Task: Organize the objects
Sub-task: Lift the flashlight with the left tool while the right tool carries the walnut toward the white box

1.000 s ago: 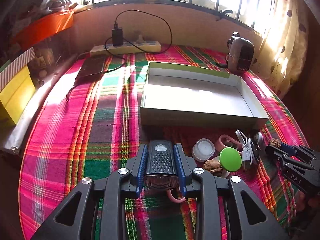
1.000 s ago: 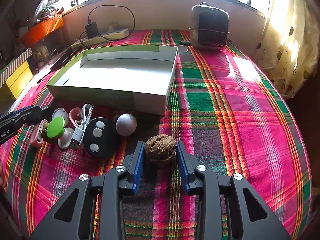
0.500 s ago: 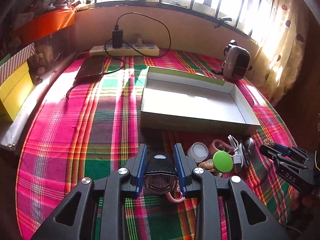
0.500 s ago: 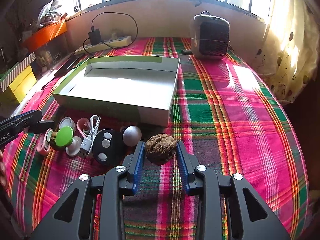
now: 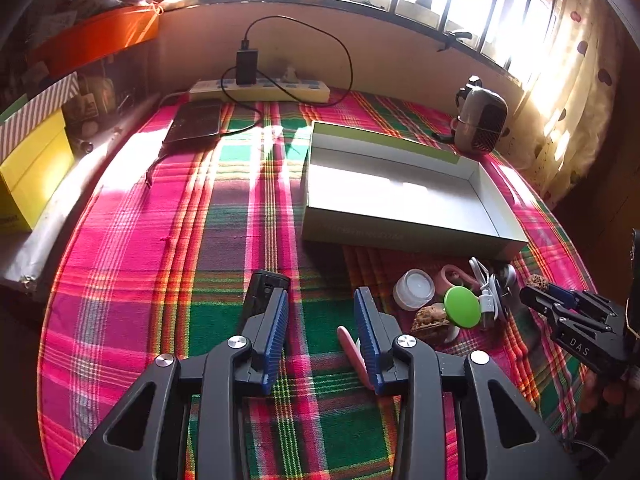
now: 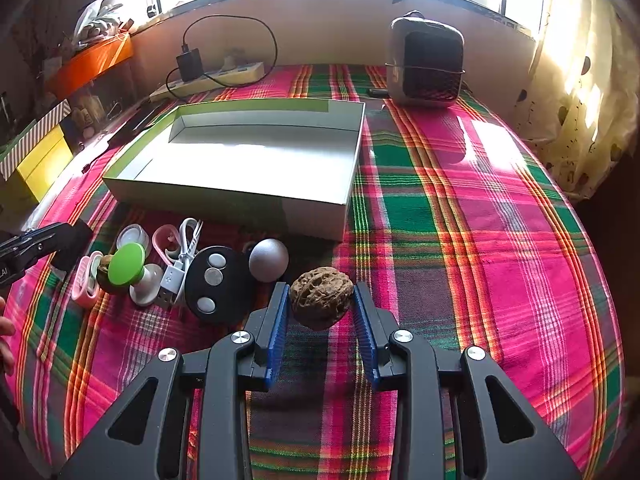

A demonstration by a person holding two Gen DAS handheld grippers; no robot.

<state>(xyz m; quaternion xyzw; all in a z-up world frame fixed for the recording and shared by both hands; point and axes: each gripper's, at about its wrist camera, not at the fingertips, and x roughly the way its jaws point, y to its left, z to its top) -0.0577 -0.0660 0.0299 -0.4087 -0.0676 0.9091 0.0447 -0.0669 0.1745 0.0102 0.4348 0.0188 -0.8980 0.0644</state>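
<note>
My left gripper (image 5: 322, 296) has its jaws opening wide, with only tablecloth between the pads. The black bike light (image 5: 262, 290) sits just outside the left finger, and its pink strap (image 5: 352, 348) lies by the right finger. My right gripper (image 6: 320, 290) is shut on a brown walnut (image 6: 322, 300), held just above the cloth. The open white box with green edges (image 6: 248, 160) stands empty behind both grippers. The right gripper (image 5: 560, 300) also shows at the right edge of the left wrist view.
Small items lie in front of the box: a white jar (image 5: 414, 290), a green disc (image 5: 462, 306), a white USB cable (image 6: 182, 256), a black three-button remote (image 6: 212, 284), a silver ball (image 6: 269, 260), another walnut (image 5: 432, 320). A heater (image 6: 426, 64) and power strip (image 5: 260, 88) stand at the back.
The left jaws have spread wide and let go of the black light, which now sits left of the left finger. The right gripper still holds the walnut in place.
</note>
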